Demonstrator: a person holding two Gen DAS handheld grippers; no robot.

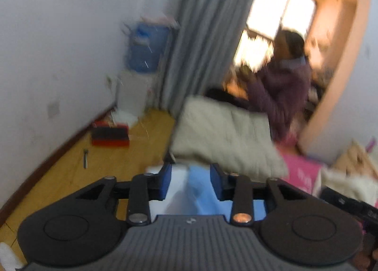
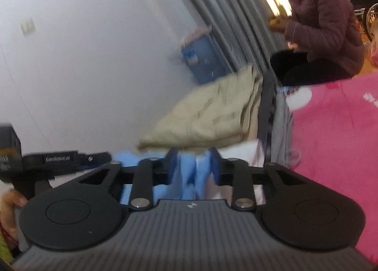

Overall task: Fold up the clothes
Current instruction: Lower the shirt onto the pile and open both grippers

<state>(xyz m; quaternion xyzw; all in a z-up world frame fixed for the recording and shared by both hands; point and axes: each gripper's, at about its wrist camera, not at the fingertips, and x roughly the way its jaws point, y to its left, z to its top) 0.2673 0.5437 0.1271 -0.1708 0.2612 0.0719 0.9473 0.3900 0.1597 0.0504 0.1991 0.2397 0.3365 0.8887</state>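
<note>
- My left wrist camera looks forward over my left gripper (image 1: 191, 181), close above blue cloth (image 1: 200, 190).
- My right wrist camera looks likewise, tilted.
- Both share the beige folded garment (image 1: 224, 138) (image 2: 208, 112), grey curtain (image 1: 208, 22) (image 2: 231, 10) and seated person (image 1: 283, 81) (image 2: 323, 22).

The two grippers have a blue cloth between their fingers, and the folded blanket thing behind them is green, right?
Not quite. The folded blanket is beige, not green, as the right wrist view shows. The rest holds: blue cloth lies between the fingers of the left gripper and the right gripper.
</note>
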